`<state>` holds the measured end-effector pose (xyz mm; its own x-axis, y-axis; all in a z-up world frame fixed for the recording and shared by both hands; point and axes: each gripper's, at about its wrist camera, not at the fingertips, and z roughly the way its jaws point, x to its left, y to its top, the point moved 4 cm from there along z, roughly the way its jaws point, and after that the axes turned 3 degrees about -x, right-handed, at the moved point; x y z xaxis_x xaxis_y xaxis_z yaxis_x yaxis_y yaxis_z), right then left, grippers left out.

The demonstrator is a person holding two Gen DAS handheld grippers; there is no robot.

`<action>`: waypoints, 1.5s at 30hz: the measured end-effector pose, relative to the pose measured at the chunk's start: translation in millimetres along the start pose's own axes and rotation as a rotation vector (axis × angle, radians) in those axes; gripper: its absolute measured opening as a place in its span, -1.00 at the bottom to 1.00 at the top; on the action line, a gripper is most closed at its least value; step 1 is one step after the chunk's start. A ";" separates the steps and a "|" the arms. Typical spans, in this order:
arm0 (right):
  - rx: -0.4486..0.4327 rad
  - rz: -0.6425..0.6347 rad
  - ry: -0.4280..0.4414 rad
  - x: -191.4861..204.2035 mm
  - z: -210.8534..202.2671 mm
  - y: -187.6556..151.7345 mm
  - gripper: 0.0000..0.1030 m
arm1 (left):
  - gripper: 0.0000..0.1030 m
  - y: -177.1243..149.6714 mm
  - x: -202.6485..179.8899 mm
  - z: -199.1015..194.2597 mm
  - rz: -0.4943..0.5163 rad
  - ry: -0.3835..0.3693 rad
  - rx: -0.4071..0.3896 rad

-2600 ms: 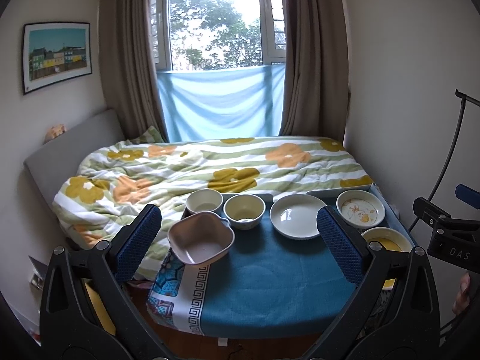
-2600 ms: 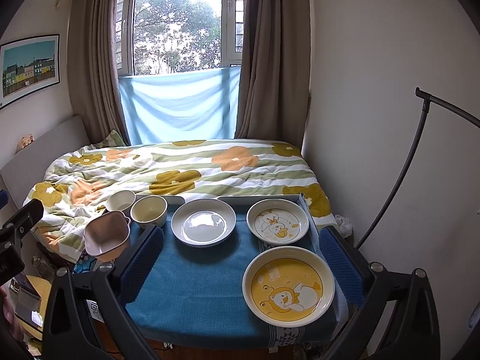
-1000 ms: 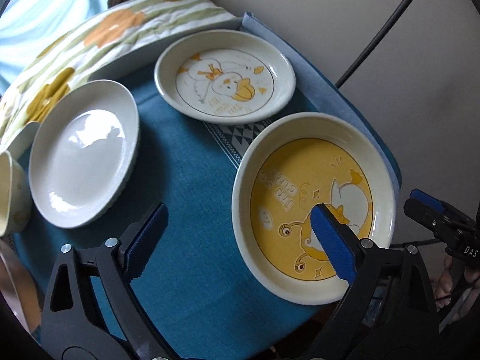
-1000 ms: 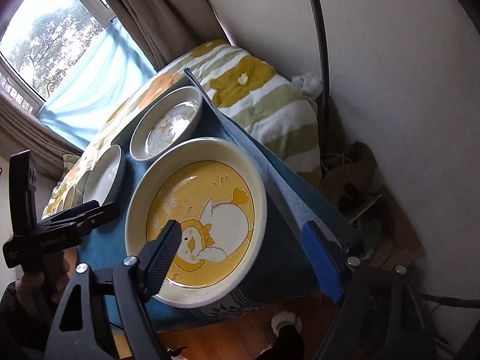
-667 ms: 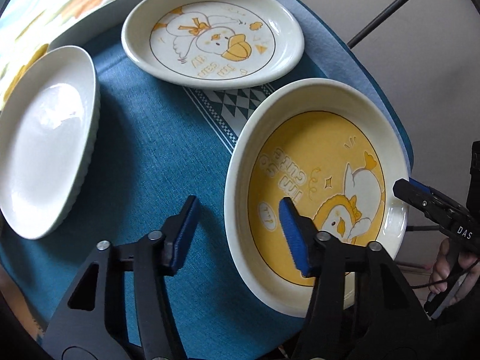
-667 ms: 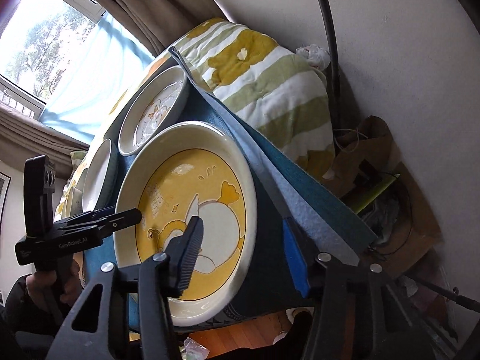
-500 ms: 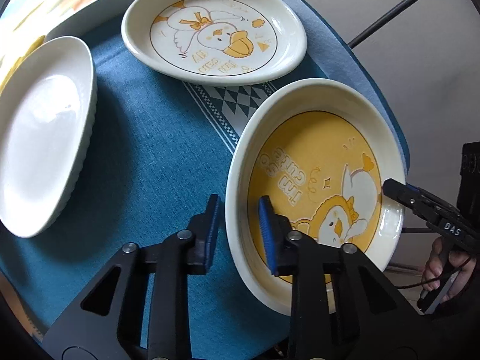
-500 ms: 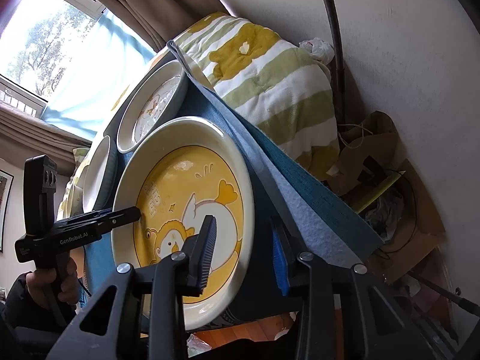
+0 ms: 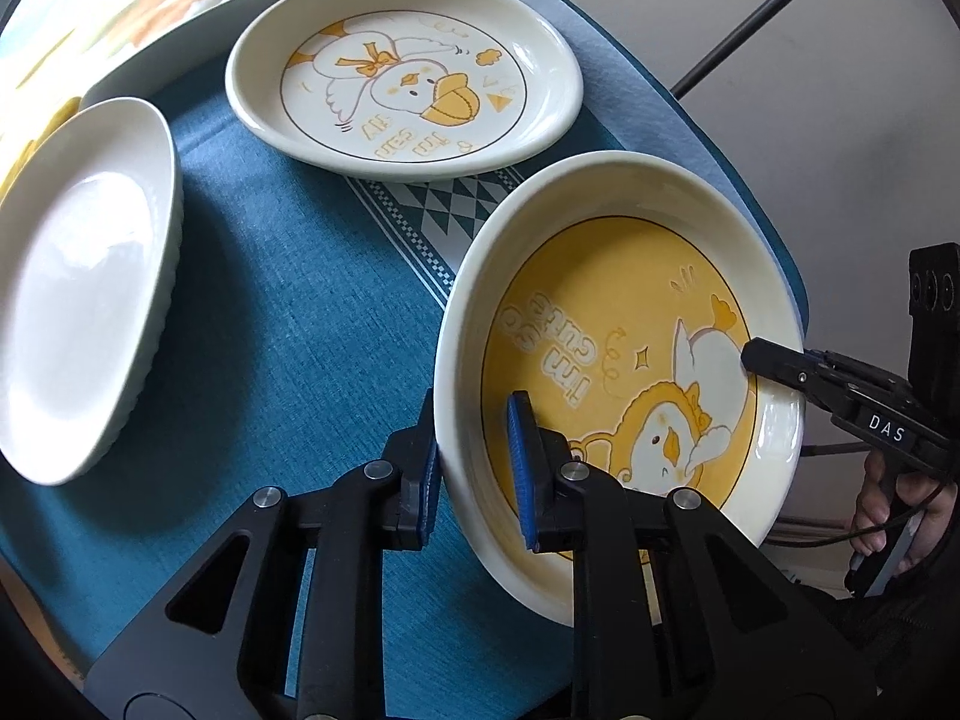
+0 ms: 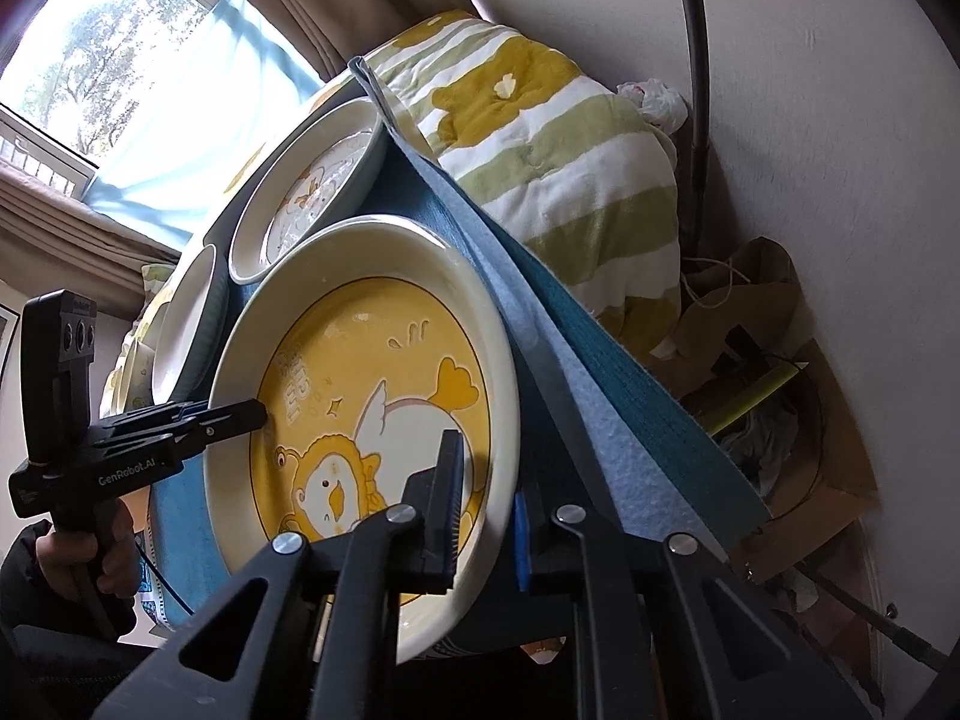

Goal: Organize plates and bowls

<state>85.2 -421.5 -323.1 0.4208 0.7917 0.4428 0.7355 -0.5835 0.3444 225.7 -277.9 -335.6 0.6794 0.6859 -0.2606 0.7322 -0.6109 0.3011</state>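
The left tool and right tool each pinch opposite rims of the yellow duck plate; the right's jaws have just closed.

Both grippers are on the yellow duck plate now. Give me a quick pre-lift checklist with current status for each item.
1. left gripper shut on the near rim of the yellow duck plate: ok.
2. right gripper shut on the rim of the same plate: ok.
3. Grips on opposite sides of the rim: ok.
4. Plate apart from the white duck plate: ok.
5. Plate clear of the plain white plate: ok.
6. Plate already off the blue tablecloth: cannot tell.
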 end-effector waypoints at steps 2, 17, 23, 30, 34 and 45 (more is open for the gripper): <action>-0.004 -0.009 -0.001 1.0 -1.2 1.3 -0.74 | -0.68 -0.8 -1.1 -4.1 -0.002 0.008 -0.006; 0.063 -0.236 0.067 76.9 -4.1 18.8 -0.74 | -0.67 -43.0 45.6 -95.9 -0.184 0.082 -0.162; 0.116 -0.366 0.141 139.9 10.0 8.0 -0.74 | -0.67 -92.1 88.3 -145.0 -0.319 0.143 -0.218; 0.175 -0.462 0.198 209.7 40.3 -29.7 -0.74 | -0.67 -163.9 143.2 -169.2 -0.436 0.192 -0.217; 0.223 -0.500 0.218 244.0 65.7 -56.2 -0.74 | -0.67 -211.9 177.9 -174.9 -0.514 0.201 -0.212; 0.282 -0.588 0.239 308.7 125.1 -107.2 -0.74 | -0.67 -293.9 253.7 -167.9 -0.650 0.193 -0.225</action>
<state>202.7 -92.0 -326.9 -0.1949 0.8816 0.4298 0.9289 0.0252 0.3695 174.9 142.0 -336.2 0.0729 0.9540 -0.2909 0.9445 0.0276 0.3274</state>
